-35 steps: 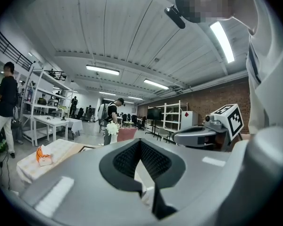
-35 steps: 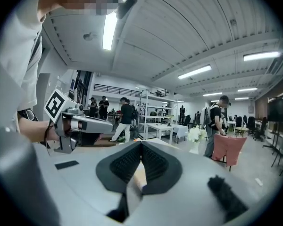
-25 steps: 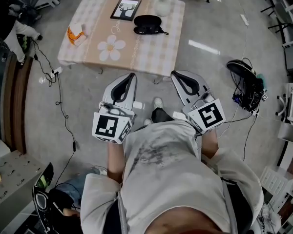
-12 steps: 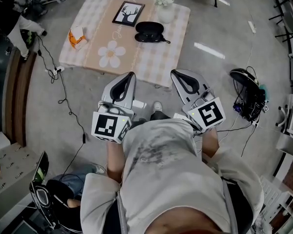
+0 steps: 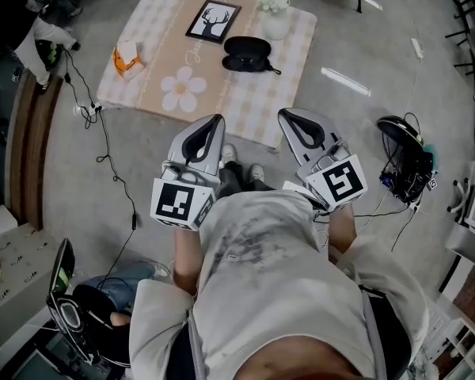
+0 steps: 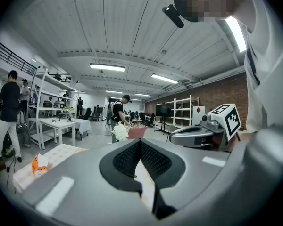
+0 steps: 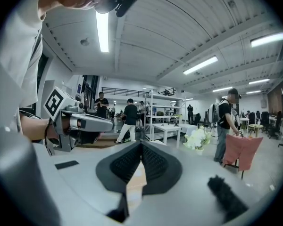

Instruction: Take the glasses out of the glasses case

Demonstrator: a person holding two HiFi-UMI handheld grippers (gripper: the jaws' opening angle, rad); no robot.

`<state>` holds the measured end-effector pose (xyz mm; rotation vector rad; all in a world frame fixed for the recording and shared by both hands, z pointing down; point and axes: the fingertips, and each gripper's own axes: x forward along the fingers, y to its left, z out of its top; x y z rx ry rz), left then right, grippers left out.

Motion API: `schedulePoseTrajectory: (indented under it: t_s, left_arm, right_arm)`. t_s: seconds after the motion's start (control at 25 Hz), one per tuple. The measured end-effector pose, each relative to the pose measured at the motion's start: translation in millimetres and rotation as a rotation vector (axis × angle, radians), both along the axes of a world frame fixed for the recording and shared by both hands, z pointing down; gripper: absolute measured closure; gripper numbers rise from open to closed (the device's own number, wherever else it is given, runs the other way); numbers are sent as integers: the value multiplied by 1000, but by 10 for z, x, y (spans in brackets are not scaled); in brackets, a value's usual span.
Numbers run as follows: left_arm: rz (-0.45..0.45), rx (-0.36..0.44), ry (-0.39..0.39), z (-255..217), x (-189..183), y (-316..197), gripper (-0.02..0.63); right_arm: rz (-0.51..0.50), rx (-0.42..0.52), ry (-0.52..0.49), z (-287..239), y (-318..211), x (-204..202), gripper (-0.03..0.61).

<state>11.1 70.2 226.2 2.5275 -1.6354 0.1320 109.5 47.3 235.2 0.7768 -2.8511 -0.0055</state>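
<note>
Glasses case (image 5: 247, 54) on checked table (image 5: 257, 105), grey floor (image 5: 356, 141)

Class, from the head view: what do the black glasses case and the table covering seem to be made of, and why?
Glasses case: probably hard plastic or faux leather, black with a faint sheen; its rounded shell keeps its shape. Table covering: likely cloth or vinyl, matte, printed with checks and a daisy; its edges seem to drape over the sides.

One glasses case (image 5: 248, 54), one frame (image 5: 213, 21), one vase (image 5: 275, 25).
</note>
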Motion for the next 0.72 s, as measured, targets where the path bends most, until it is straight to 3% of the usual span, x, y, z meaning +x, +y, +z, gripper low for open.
schedulePoseTrajectory:
  t_s: [0.72]
  left_arm:
    - [129, -5, 24, 150, -421, -729, 606]
  right_arm:
    - [86, -17, 56, 98, -650, -523, 560]
